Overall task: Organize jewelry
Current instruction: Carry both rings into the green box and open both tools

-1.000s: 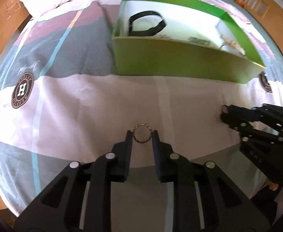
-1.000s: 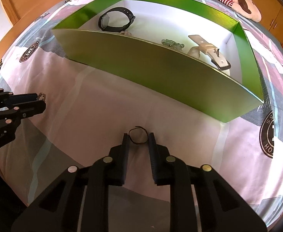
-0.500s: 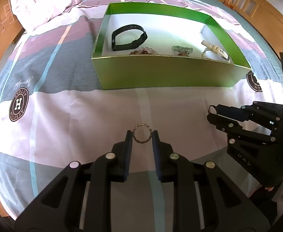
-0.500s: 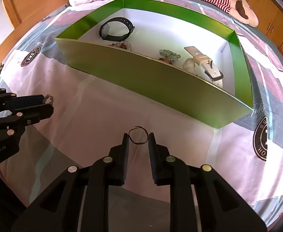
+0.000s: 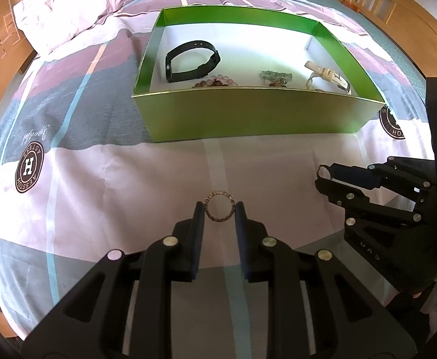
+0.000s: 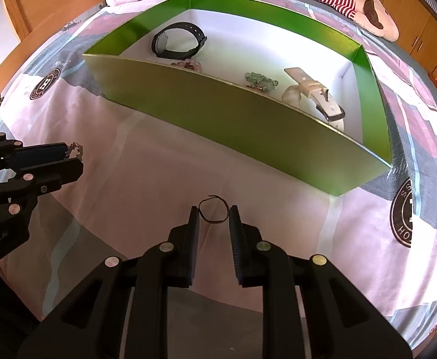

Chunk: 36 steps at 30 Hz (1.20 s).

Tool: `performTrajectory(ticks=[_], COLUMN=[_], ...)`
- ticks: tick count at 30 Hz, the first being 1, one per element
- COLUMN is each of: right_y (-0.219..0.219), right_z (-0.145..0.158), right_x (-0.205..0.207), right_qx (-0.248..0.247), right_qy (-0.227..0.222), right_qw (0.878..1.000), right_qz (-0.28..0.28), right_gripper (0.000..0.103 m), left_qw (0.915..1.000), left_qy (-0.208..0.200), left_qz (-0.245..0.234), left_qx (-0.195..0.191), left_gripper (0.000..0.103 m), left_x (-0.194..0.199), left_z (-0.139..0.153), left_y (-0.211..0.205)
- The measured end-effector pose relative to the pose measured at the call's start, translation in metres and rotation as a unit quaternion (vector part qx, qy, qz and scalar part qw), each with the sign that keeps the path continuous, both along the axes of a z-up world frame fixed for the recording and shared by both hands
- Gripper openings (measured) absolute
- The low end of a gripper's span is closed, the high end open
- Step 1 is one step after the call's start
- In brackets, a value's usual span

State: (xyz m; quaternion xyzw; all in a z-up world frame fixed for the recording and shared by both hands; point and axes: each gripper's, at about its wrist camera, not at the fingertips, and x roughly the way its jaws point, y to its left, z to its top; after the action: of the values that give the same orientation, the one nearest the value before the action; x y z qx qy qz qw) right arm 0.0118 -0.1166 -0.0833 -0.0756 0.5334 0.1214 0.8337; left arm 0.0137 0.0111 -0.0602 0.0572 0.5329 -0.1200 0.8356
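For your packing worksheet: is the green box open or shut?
Open: the green box has no lid, and a black band shows inside.

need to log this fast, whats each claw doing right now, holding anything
Left claw: closed on a beaded ring, above the bed.
Right claw: closed on a thin dark loop, above the bed.

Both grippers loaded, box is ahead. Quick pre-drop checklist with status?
1. Left gripper shut on beaded ring: ok.
2. Right gripper shut on thin dark ring: ok.
3. Green box open: ok.
4. Free white floor between black band and cream strap: ok.
5. Grippers apart from each other: ok.
6. Height enough to pass over the near wall: cannot tell.
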Motion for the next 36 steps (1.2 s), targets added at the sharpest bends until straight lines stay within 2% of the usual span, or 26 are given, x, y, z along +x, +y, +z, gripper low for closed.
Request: performTrajectory(ticks=[6,10,15,21,27,33,34,36], right_y=[-0.008,-0.024,-0.050,-0.072,-0.077,-0.066,-0.067,-0.069], right_z=[0.030,0.064,0.090,0.100,0.099,0.109,0.108,0.098], right_x=[-0.001,0.007,0.021,0.027,0.035,0.065,0.069,0.080], right_qx=[0.025,0.061,0.094,0.114,0.118,0.097,0.100,0.118], right_qy=[-0.044,-0.084,-0.110,-0.121,-0.124,-0.163,-0.163,-0.146], right_qw=[0.999,0.994,0.986,0.979,0.976,0.976,0.976,0.976], right_qz=[-0.013,-0.035,-0.079,-0.114,-0.133,-0.105,-0.104,-0.114], right_gripper=[0.020,0.020,0.020,0.020,0.020,0.020,0.020,0.020], left_qw=[0.9994,0.9974,0.9935,0.9901,0.9862,0.9829,0.9828,0.9861], left_qy=[-0.034,-0.068,-0.108,-0.136,-0.157,-0.176,-0.174,-0.145], left_qz=[0.007,0.017,0.025,0.030,0.048,0.055,0.060,0.076], left_qx=[0.005,-0.017,-0.028,-0.022,-0.020,-0.003,-0.007,-0.031], left_gripper=[0.021,0.021,0.021,0.021,0.021,0.021,0.021,0.021], left_x=[0.001,0.010,0.024,0.046,0.068,0.088,0.091,0.105], left_z=[0.017,0.043,0.063,0.071,0.073,0.073,0.071,0.062], left_y=[-0.004,-0.012,-0.026,-0.044,-0.042,-0.033,-0.030,-0.021])
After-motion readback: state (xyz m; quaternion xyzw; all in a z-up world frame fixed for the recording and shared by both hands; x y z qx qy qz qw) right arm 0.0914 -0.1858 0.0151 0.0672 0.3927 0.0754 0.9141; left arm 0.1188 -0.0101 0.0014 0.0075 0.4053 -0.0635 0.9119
